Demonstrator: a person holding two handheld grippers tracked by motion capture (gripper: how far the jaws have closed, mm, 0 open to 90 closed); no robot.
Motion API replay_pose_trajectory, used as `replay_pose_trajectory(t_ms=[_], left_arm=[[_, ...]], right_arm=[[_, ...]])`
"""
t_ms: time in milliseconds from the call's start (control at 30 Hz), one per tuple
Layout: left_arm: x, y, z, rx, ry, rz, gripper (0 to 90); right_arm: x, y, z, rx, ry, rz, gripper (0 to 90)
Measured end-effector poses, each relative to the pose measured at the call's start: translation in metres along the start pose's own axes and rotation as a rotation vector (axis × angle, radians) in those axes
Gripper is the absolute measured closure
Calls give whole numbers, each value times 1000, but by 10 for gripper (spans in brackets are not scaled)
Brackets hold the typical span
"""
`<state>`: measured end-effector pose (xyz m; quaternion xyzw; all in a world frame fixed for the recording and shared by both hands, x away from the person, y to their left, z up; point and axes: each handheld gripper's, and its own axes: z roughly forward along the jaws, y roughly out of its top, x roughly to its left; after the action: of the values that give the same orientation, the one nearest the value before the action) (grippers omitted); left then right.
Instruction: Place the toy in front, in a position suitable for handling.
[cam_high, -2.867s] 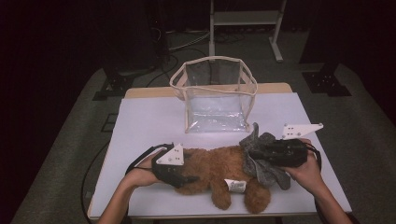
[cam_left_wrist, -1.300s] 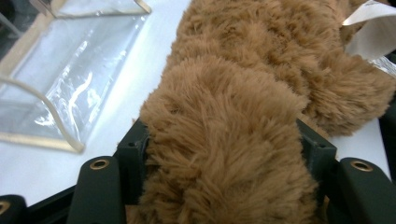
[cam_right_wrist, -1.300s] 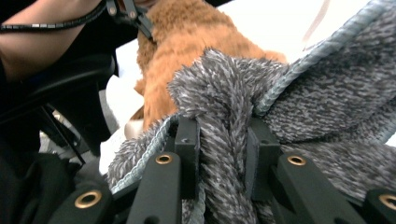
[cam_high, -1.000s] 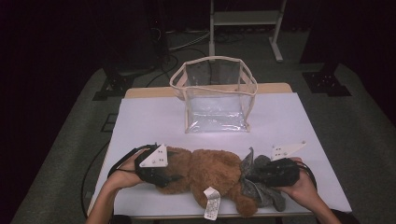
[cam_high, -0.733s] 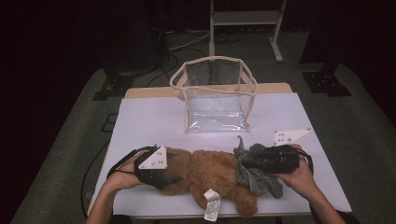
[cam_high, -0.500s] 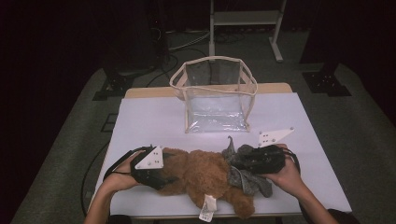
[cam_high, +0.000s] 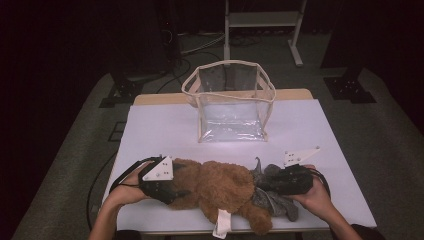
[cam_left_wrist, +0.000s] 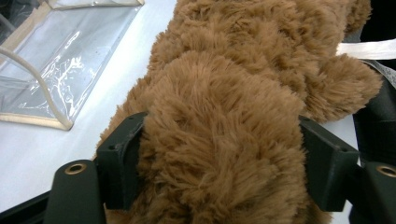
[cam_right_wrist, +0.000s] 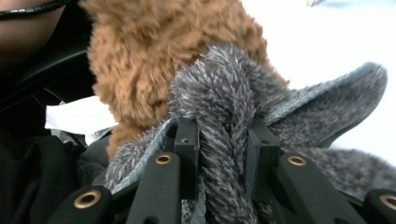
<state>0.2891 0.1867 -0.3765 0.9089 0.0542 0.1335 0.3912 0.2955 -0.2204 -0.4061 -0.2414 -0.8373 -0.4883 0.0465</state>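
Both hands lay low at the table's (cam_high: 310, 125) near edge, the left gripper (cam_high: 167, 187), jaws just easing apart, flanking the brown plush toy (cam_high: 220, 187), the right gripper (cam_high: 277, 182) clamped on its grey fabric (cam_right_wrist: 229, 116).

We see a plush toy (cam_high: 220, 187) of shaggy brown pile, soft and matt, with a smooth white fabric label (cam_high: 222, 223) hanging off it. The grey cloth (cam_high: 272, 200) on it is short, bristly fleece with a stitched, flatter edge. The bag (cam_high: 230, 107) is clear glossy plastic, creased and catching the light, trimmed in cream woven tape. The table (cam_high: 160, 130) looks smooth, matt and white. Both grippers (cam_left_wrist: 219, 154) (cam_right_wrist: 222, 140) have matt black plastic jaws with small brass-coloured metal eyelets.
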Motion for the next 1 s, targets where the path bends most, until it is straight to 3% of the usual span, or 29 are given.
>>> replay_pose_trajectory(t_ms=[267, 400, 433, 500, 633, 800, 900, 1000], left_arm=[[1, 15, 3, -1, -10, 16, 187], [-1, 38, 6, -78, -46, 36, 179], [-3, 45, 9, -86, -58, 40, 161], [-9, 63, 21, -102, -84, 86, 153], [-16, 86, 43, -99, -131, 127, 99], [-19, 104, 71, -48, -164, 142, 87], [-17, 108, 84, 31, -150, 158, 65], [-15, 107, 89, 50, -147, 136, 31]], right_arm=[[-5, 11, 6, -23, 12, -1, 697], [-7, 12, 6, -32, 16, 4, 697], [-7, 13, 6, -31, 16, 2, 697], [-7, 13, 5, -36, 13, -1, 697], [-6, 11, -2, -49, 7, -1, 697], [-5, 7, -19, -83, -4, 5, 696], [-6, 3, -27, -96, -12, 14, 696], [-9, -2, -32, -100, -14, 27, 696]])
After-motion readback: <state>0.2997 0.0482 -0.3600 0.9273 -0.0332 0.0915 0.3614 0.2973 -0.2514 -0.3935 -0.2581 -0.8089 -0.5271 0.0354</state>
